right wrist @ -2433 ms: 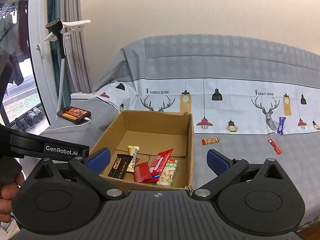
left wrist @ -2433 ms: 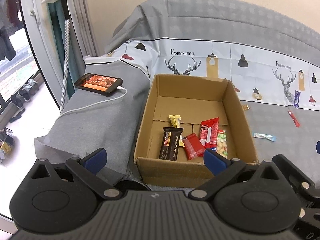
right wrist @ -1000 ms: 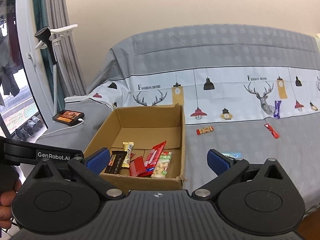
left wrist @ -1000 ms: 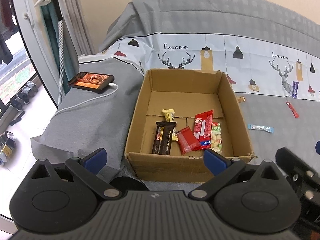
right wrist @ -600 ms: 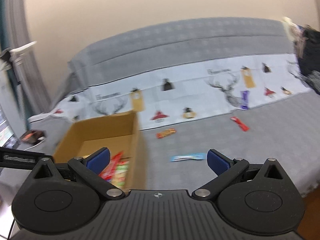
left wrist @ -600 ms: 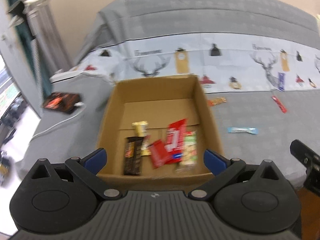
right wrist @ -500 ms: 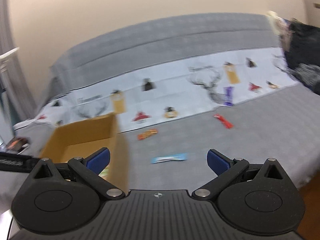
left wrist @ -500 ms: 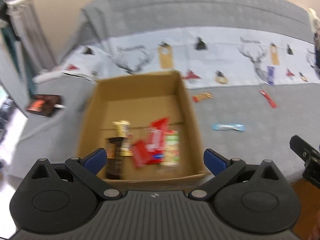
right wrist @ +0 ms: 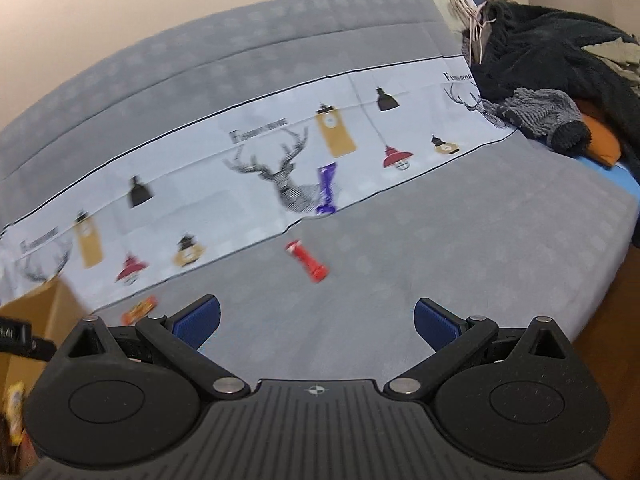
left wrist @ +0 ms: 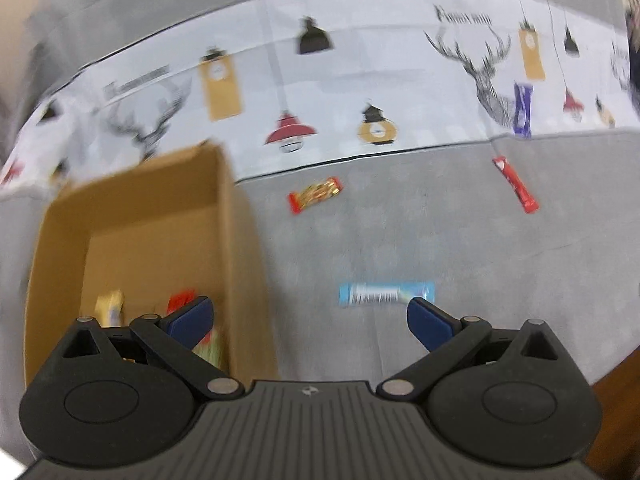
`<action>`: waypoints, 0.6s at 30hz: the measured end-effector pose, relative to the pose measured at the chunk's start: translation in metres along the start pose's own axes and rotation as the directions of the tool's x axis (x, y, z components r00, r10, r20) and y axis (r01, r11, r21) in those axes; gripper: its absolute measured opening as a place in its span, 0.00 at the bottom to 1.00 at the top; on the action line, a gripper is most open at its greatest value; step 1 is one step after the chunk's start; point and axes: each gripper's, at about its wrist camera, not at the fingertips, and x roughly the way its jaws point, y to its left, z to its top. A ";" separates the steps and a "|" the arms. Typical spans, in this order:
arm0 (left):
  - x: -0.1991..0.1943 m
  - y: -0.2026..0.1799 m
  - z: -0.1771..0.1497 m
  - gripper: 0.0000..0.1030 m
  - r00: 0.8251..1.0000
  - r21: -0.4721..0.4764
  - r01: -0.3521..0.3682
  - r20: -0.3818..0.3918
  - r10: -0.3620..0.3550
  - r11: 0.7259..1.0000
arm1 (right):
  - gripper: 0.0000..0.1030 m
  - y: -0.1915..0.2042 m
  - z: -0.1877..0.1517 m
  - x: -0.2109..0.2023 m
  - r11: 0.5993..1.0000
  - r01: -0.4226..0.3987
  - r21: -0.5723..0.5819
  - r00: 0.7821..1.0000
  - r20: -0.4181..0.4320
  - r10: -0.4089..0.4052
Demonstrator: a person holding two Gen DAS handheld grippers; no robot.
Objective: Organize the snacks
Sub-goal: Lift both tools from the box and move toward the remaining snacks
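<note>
From the left wrist view, the left tool point(left wrist: 310, 320) hung with its jaws apart and empty. The light blue wrapper point(left wrist: 386, 294) lay on the grey bed cover point(left wrist: 400, 232) just ahead at about one o'clock, long axis crosswise, its right end close to the right fingertip point(left wrist: 426, 318). The cardboard box point(left wrist: 228, 216) stood at ten o'clock.

From the right wrist view, the right tool point(right wrist: 316, 318), also spread and empty, faced the red stick point(right wrist: 307, 262) at twelve o'clock, well apart; the blue wrapper was out of sight, so the left tool seemed nearer.
</note>
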 end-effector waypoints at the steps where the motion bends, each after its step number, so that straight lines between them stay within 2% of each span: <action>1: 0.015 -0.006 0.015 1.00 1.000 0.054 0.020 -0.013 -0.019 0.998 | 0.99 -0.004 0.011 0.018 1.000 0.003 -0.001 1.000 -0.001 -0.003; 4: 0.059 -0.017 0.052 1.00 0.999 0.183 -0.023 -0.018 0.027 0.983 | 0.99 -0.011 0.040 0.082 1.000 0.012 -0.005 1.000 0.002 -0.012; 6: 0.092 -0.020 0.069 1.00 0.997 0.231 -0.052 -0.046 0.064 0.972 | 0.99 -0.013 0.058 0.133 1.000 0.007 -0.002 1.000 -0.008 -0.007; 9: 0.150 -0.018 0.089 1.00 0.991 0.251 -0.041 -0.114 0.071 0.967 | 0.99 -0.017 0.079 0.211 0.999 0.015 0.029 0.999 -0.038 -0.014; 13: 0.207 -0.015 0.103 1.00 0.980 0.266 -0.007 -0.188 0.059 0.964 | 0.99 -0.018 0.089 0.291 0.996 0.070 0.046 0.997 -0.020 -0.069; 15: 0.224 -0.017 0.109 1.00 0.981 0.286 -0.005 -0.186 0.061 0.958 | 0.99 -0.015 0.089 0.325 0.997 0.070 0.035 0.997 -0.046 -0.068; 18: 0.245 -0.018 0.116 1.00 0.983 0.316 -0.022 -0.166 0.078 0.949 | 0.99 -0.007 0.089 0.358 0.995 0.102 0.012 0.994 -0.028 -0.102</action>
